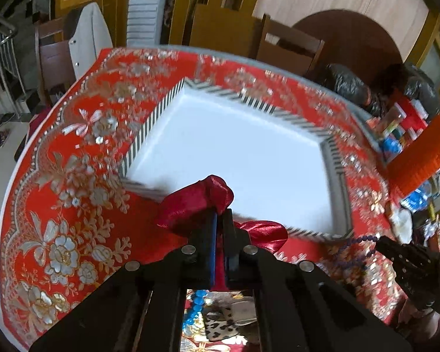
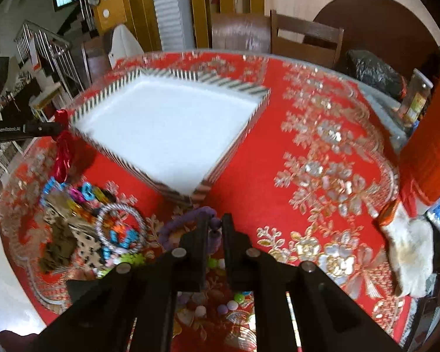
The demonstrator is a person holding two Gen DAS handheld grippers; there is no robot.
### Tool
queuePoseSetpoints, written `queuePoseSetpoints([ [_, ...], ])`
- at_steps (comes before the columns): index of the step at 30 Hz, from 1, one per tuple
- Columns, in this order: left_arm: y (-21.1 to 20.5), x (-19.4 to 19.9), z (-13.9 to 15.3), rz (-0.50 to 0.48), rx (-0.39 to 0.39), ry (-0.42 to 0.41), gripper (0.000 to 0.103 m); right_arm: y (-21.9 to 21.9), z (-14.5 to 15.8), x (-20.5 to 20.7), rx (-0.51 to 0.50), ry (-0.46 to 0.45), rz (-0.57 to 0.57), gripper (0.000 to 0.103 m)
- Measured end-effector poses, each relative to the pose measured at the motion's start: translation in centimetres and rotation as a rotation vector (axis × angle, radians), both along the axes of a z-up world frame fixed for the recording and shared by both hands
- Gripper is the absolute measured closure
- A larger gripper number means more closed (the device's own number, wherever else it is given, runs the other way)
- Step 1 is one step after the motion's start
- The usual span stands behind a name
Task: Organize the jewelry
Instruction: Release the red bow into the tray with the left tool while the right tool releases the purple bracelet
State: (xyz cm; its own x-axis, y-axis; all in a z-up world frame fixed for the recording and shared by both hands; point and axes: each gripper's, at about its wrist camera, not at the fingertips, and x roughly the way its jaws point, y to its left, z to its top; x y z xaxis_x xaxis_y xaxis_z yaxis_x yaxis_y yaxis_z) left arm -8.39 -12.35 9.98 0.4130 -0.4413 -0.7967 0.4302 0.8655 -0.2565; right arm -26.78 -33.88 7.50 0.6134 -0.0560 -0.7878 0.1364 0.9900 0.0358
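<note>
Both wrist views look steeply down, close over the table; both share the striped tray (image 1: 158, 111) (image 2: 234, 146).

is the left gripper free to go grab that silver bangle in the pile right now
Probably not. The left gripper is shut on a red satin ribbon near the striped tray, so it would need to drop that first. The silver bangle itself lies uncovered on top of the jewelry pile.

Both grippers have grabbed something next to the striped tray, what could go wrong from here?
1. The left hand-held gripper pinches only a fold of the shiny red satin ribbon; it may slip out.
2. The purple bead string in the right hand-held gripper trails into the pile of colourful trinkets and may drag them.
3. The striped white tray could get bumped.
</note>
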Motion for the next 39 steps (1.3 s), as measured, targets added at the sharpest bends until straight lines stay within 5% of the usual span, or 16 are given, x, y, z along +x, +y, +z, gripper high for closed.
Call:
queuePoseSetpoints([
  [8,-1.5,2.9,2.2,0.035,-0.023,-0.060,0.103,-0.1,4.3,0.3,-0.004,-0.076,0.003,0.094],
  [14,-2.6,7.1,-0.3,0.106,0.023,-0.045,0.103,0.7,5.6,4.0,0.048,-0.131,0.012,0.094],
  [21,-1.9,9.0,-4.8,0.144,0.097,0.017,0.103,1.1,0.6,9.0,0.133,-0.028,0.000,0.093],
  [26,-1.8,7.7,-6.6,0.126,0.115,0.054,0.103,0.0,-3.3,8.8,0.125,0.082,-0.027,0.093],
  [36,-2.3,2.0,-6.5,0.060,0.081,0.063,0.102,-2.5,-3.4,6.3,0.040,0.118,-0.017,0.095],
  [39,-2.3,2.2,-5.9,0.084,0.097,0.023,0.093,-3.1,-3.2,6.4,0.100,0.107,-0.028,0.081],
])
